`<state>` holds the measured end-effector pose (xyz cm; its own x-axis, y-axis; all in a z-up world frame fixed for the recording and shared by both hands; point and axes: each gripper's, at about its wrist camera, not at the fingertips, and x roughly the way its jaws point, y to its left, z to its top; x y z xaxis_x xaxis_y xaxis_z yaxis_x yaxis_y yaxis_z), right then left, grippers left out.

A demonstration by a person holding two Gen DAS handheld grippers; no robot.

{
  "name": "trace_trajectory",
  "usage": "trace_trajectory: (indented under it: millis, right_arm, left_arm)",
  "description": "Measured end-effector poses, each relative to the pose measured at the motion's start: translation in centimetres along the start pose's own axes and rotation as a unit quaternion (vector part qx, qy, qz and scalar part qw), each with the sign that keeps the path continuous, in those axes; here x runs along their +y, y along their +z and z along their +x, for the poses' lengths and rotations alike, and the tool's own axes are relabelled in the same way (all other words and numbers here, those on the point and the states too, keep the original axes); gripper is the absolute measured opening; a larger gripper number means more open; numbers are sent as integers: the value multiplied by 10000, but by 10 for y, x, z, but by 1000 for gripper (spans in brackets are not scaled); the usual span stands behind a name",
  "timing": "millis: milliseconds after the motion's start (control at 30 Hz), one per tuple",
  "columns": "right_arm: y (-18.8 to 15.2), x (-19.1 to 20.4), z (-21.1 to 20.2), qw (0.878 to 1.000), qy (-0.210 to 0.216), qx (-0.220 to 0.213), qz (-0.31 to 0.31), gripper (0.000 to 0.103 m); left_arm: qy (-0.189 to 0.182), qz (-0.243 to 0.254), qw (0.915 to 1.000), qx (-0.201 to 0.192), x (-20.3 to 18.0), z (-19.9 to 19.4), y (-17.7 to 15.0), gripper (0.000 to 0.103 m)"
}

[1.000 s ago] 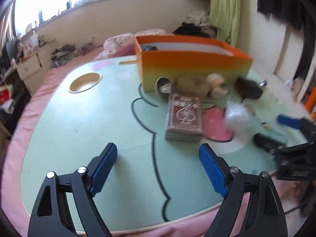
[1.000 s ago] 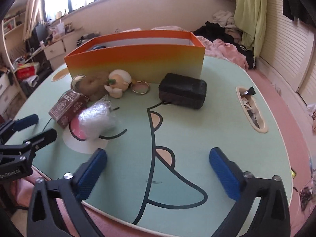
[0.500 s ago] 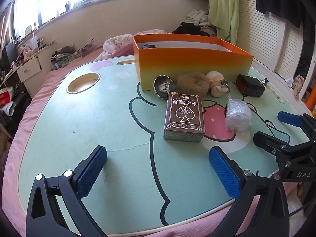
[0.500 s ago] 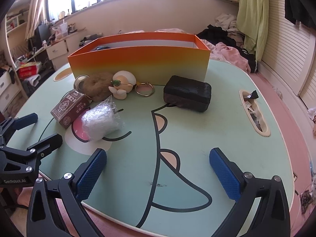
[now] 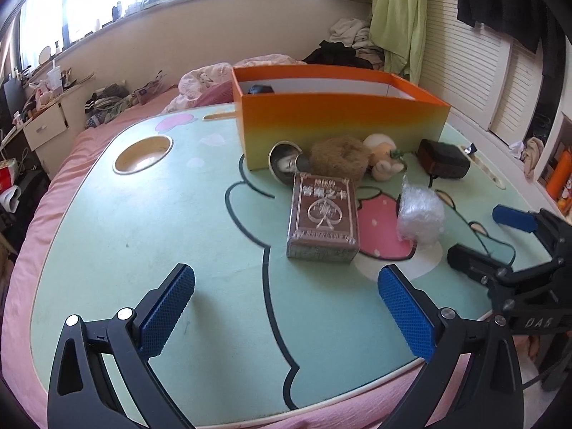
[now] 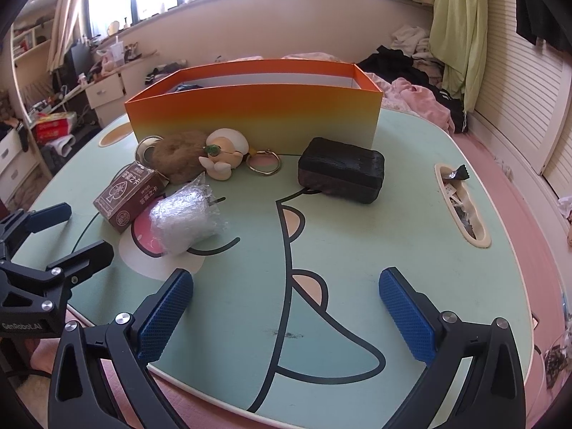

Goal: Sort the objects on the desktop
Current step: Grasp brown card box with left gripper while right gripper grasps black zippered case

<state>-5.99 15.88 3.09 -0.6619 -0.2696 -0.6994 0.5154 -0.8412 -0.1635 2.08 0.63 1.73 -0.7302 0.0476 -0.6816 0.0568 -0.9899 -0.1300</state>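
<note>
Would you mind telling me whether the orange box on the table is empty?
Not empty. The orange box has no lid, and a dark object shows above its rim at one end. The rest of its floor is hidden.

I read "GenRobot.AI" on left gripper [image 6: 53,239] body, lower left | "DAS" on right gripper [image 5: 500,236] body | card box [image 6: 130,193]: spade sign, Chinese characters

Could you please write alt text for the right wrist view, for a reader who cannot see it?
The open, empty right gripper hovers over a green cartoon-print table. Ahead, beside an orange box, lie a card box, a plastic-wrapped bundle, a brown furry ring, a small doll keychain and a black case. The left gripper shows at the left edge.
</note>
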Motion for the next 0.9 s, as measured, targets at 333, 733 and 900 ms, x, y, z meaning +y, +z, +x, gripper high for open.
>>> trace_trajectory:
  millis: [333,733,900]
  right_arm:
    - [2,2,-1,10000,91,-15,-35,103]
    - [55,-57,5,9907,312,57,1322,82]
    - [81,-46,28,9902,251,367,1324,82]
  left_arm:
    - [-143,-48,9997,175,-3,25,26,53]
    - [-318,-44,9991,-292,-5,2,3,42]
    - [-367,-130,9988,-294,-2,3,2,42]
